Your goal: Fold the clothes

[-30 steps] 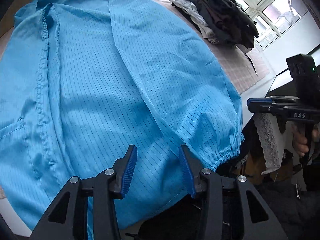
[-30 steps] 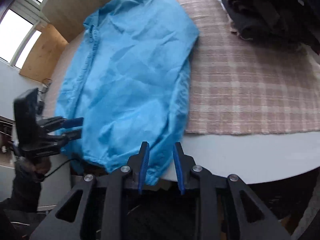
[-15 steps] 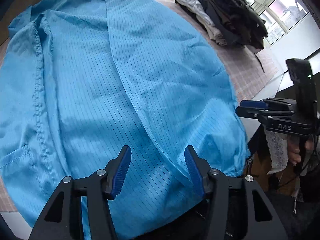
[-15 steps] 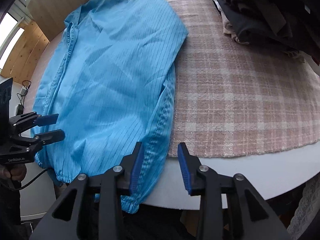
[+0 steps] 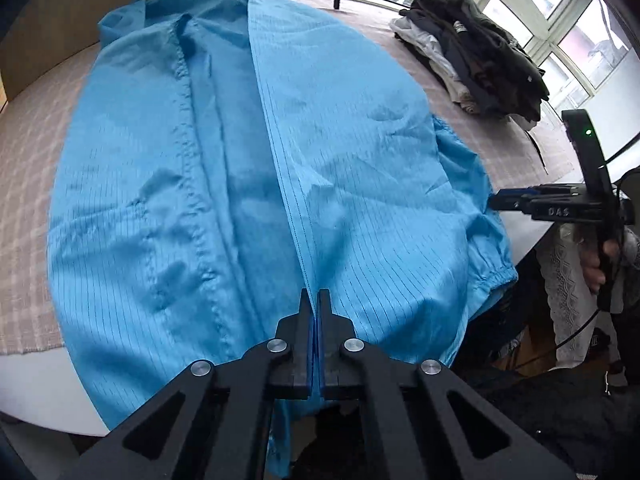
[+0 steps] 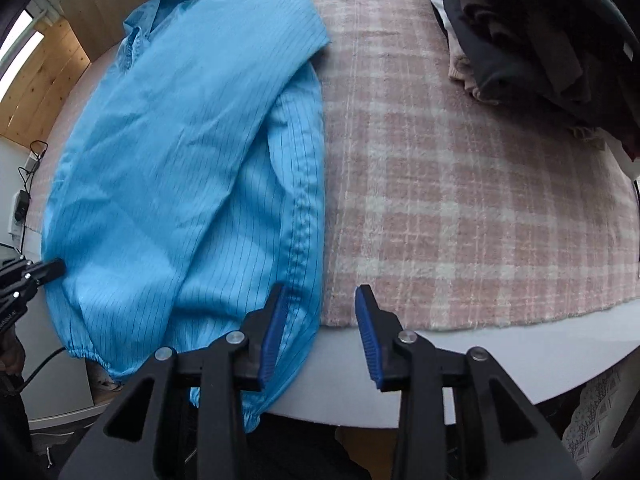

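With my left gripper (image 5: 314, 304) just snapped shut on the folded edge of the blue garment (image 5: 248, 168) lying flat on the plaid blanket (image 6: 460, 184), right gripper (image 6: 320, 320) jaws apart and empty at the hem, next move looks like: clamp right, lift both, fold.

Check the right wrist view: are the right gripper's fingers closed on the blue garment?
No, the right gripper stands open, its fingers apart over the edge of the blue garment.
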{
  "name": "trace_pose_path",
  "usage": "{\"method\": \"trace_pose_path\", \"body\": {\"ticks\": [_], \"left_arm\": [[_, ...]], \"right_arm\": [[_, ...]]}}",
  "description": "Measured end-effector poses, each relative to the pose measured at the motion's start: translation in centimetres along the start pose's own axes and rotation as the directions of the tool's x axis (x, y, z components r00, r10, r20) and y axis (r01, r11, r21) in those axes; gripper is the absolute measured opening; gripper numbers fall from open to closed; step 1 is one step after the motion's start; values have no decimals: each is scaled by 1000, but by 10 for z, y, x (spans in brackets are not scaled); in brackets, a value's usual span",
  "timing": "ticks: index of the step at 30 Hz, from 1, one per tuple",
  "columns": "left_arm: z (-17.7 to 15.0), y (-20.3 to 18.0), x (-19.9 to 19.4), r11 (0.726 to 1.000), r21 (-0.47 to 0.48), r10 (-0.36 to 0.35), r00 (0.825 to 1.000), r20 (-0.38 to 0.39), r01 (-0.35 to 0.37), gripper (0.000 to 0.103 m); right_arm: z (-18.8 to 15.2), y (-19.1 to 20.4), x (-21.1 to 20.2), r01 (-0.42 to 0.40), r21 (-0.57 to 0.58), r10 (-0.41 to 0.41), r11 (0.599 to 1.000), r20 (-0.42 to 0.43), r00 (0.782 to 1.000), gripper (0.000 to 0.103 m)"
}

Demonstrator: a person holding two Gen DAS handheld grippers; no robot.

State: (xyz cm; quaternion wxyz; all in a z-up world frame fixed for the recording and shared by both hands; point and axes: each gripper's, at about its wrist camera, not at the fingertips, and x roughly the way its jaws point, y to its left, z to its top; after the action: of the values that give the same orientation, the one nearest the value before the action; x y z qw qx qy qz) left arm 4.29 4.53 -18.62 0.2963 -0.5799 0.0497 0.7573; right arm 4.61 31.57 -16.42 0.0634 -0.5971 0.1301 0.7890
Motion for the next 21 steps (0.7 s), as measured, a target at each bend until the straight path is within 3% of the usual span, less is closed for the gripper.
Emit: {"method": "trace_pose_path", "body": {"ticks": [6,11,13,18,21], "left_arm": [[-22,-3,11,997,38,66,995,-73,-63,1],[-24,-11,1,992,37,127,987,-98,-124,5],[-7,-12,-8,991,2,132,989,-66,-132,9],[41,-33,-14,988,62,141,990,-21,-139,11],[67,-37,-7,979,94,184,983,-20,-181,21]], "right_arm": [[71,-9,-2,50,-30,-47,998,100,994,35],[133,-32,36,-50,36,48,998,73,996,35],[154,-31,51,-99,48,96,994,56,994,35],[184,-24,68,-163,36,161,986,46,986,36],[199,-20,66,-214,36,212,976,63,975,36]]}}
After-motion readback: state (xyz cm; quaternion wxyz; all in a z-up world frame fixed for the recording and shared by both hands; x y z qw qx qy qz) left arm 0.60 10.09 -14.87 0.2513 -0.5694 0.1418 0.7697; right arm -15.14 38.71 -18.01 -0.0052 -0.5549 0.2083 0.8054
